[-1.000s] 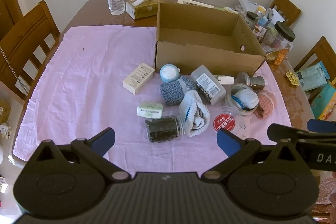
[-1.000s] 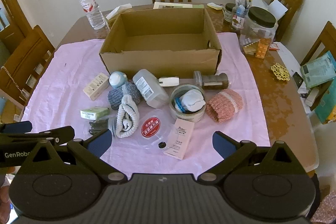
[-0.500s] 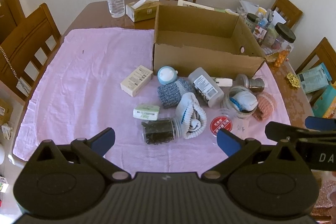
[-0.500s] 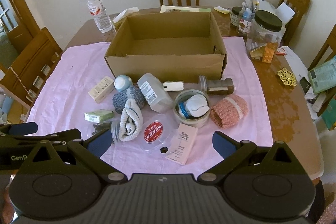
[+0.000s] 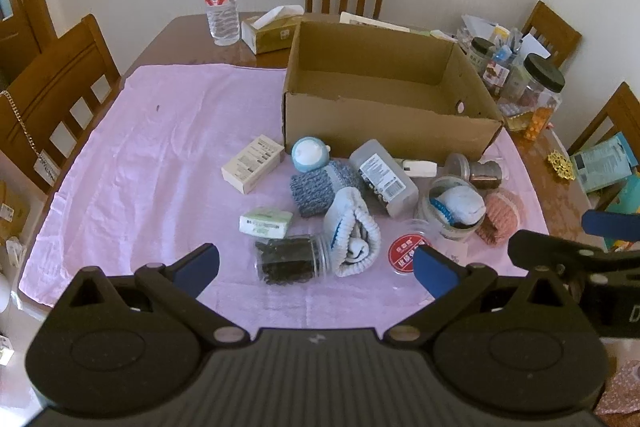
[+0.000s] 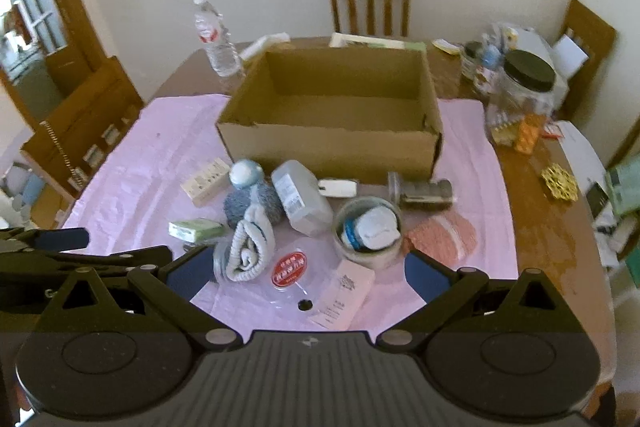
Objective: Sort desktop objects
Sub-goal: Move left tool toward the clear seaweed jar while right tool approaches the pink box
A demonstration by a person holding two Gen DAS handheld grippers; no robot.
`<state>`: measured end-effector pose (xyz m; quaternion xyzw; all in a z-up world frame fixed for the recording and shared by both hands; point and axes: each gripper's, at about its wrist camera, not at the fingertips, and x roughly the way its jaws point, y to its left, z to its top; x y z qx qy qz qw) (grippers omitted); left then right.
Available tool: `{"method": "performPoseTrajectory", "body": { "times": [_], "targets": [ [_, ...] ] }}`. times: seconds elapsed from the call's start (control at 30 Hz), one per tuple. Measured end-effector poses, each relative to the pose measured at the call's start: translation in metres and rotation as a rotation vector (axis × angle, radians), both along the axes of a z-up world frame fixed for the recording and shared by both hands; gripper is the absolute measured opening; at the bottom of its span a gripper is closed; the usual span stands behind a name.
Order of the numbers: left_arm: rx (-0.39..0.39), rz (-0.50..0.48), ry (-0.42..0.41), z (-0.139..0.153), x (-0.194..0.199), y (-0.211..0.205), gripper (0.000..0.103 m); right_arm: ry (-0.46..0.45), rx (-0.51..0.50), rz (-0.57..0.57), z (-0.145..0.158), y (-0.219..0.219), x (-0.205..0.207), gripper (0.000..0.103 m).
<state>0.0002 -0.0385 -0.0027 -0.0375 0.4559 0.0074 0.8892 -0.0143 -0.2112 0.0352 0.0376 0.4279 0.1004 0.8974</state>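
An open cardboard box (image 5: 384,123) (image 6: 332,147) stands on a pink cloth (image 5: 160,155); nothing shows inside it. In front of it lie a clear jar of dark bits (image 5: 290,259), a rolled white sock (image 5: 352,231), a grey-blue knit roll (image 5: 316,187), a small white box (image 5: 253,163), a green-white pack (image 5: 266,221), a grey bottle (image 5: 384,179) and a round tub (image 6: 368,229). My left gripper (image 5: 316,269) is open and empty above the near cloth edge. My right gripper (image 6: 306,271) is open and empty, near the red-labelled lid (image 6: 289,267).
A water bottle (image 5: 219,1) and tissue box (image 5: 270,31) stand behind the box. Jars and clutter (image 5: 532,87) crowd the table's right side. Wooden chairs (image 5: 52,95) ring the table. A pink knit roll (image 6: 442,235) and a paper slip (image 6: 344,293) lie near the right gripper.
Both grippers have drawn back and tilted up a little, so the table and objects sit lower and farther in view. Both stay open. No object has moved.
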Motion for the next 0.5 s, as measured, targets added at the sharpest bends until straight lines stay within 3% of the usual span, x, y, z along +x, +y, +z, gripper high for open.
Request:
{"method": "performPoseTrajectory", "body": {
  "times": [0.5],
  "targets": [
    [0.054, -0.015, -0.010, -0.018, 0.004, 0.008, 0.102, -0.018, 0.020, 0.053, -0.015, -0.005, 0.005, 0.103]
  ]
}}
